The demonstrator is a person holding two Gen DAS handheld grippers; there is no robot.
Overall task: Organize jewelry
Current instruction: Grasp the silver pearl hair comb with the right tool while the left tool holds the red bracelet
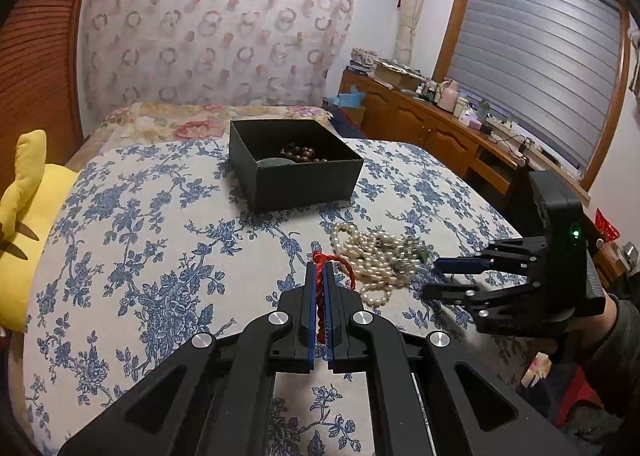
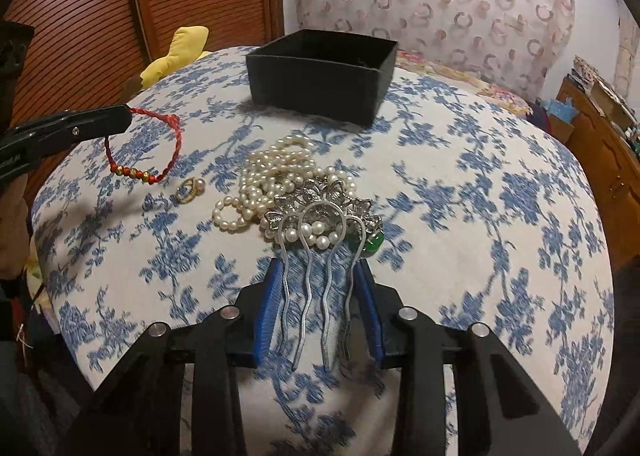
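Note:
My left gripper (image 1: 319, 270) is shut on a red cord bracelet (image 1: 320, 296) with gold beads, which hangs above the bed in the right wrist view (image 2: 160, 152). My right gripper (image 2: 318, 268) is open, its blue pads on either side of the prongs of a silver hair comb (image 2: 320, 256) that lies on a pile of pearl necklaces (image 2: 276, 172); I cannot tell whether the pads touch the comb. A gold ring (image 2: 191, 189) lies beside the pearls. The open black box (image 1: 296, 160) holds dark wooden beads (image 1: 304, 154) and a green bangle (image 1: 276, 163).
The bed has a blue floral cover (image 1: 140, 256). A yellow plush toy (image 1: 24, 216) lies at its left edge. A wooden dresser (image 1: 432, 124) with clutter stands along the right wall. A green stone (image 2: 372, 244) shows under the comb.

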